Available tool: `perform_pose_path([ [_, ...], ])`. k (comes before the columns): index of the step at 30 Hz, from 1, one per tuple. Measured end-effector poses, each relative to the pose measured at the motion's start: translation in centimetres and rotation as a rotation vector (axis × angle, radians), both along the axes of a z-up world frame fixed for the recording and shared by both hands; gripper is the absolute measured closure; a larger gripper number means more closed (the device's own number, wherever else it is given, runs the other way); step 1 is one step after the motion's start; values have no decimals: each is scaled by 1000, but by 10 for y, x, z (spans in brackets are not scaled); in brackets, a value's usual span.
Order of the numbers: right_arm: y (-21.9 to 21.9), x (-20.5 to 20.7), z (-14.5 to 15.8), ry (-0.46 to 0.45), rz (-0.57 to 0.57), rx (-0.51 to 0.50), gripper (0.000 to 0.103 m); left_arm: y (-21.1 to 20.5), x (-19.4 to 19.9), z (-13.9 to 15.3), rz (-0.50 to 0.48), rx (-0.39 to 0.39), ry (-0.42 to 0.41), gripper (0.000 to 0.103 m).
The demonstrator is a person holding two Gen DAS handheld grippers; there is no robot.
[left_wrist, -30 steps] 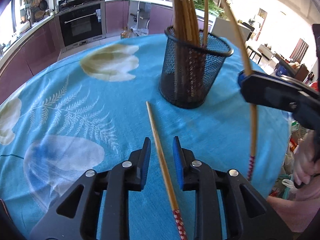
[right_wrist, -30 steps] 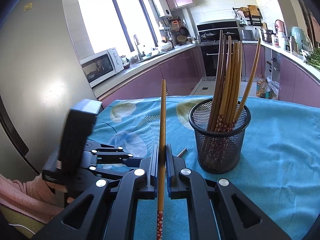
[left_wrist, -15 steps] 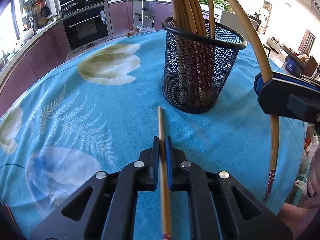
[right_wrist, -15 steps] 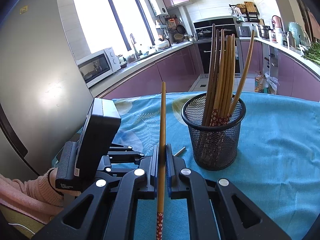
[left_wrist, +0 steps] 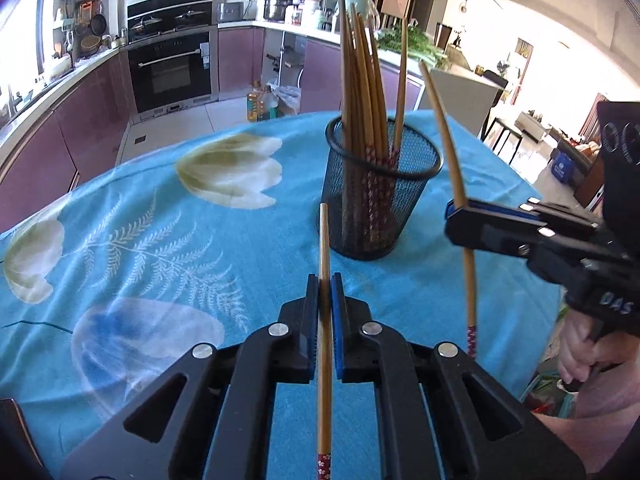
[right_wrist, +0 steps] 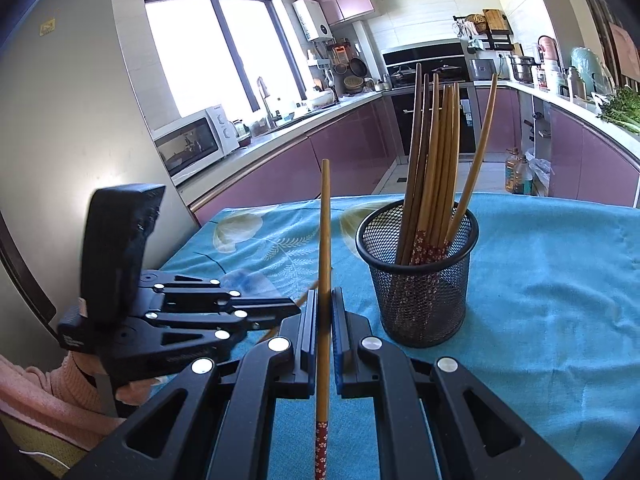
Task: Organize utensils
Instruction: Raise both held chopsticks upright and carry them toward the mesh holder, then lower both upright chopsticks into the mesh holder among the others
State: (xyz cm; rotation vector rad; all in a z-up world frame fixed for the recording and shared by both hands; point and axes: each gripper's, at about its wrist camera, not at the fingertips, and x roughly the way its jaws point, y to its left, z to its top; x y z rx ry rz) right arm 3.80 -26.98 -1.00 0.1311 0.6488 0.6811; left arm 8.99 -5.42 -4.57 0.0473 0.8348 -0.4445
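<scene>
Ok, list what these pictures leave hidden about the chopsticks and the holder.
- Left gripper: its chopstick is cut by the bottom edge in the left wrist view.
- Mesh holder: the stored chopsticks' lower ends blur behind mesh; count uncertain.
- Right gripper: jaws hide its chopstick's middle.

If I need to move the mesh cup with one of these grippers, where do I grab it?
Take the mesh cup by its rim, one finger inside and one outside, coming down from above on the near side. The chopsticks in the cup lean toward the far and right side of it, so that near arc looks freest. The body likely looks too wide for the jaws.
</scene>
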Motion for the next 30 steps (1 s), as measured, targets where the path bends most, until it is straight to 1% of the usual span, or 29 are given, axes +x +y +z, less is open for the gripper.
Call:
perform_pose_path([
  [4, 0, -1, 4, -12, -2, 1, 97, 3, -8, 17, -2, -22, -37, 96],
  [7, -1, -1, 6, -18, -6, 2, 97, 6, -14, 26, -9, -42, -49, 96],
  [12, -5, -5, 7, -30, -7, 2, 97, 8, -19, 35, -12, -58, -65, 96],
  [20, -7, -7, 17, -57, -17, 6, 97, 14, -24, 48, -26, -98, -93, 96],
  [30, -6, -6, 25, -73, -23, 8, 97, 20, -32, 59, -39, -134, -110, 96],
])
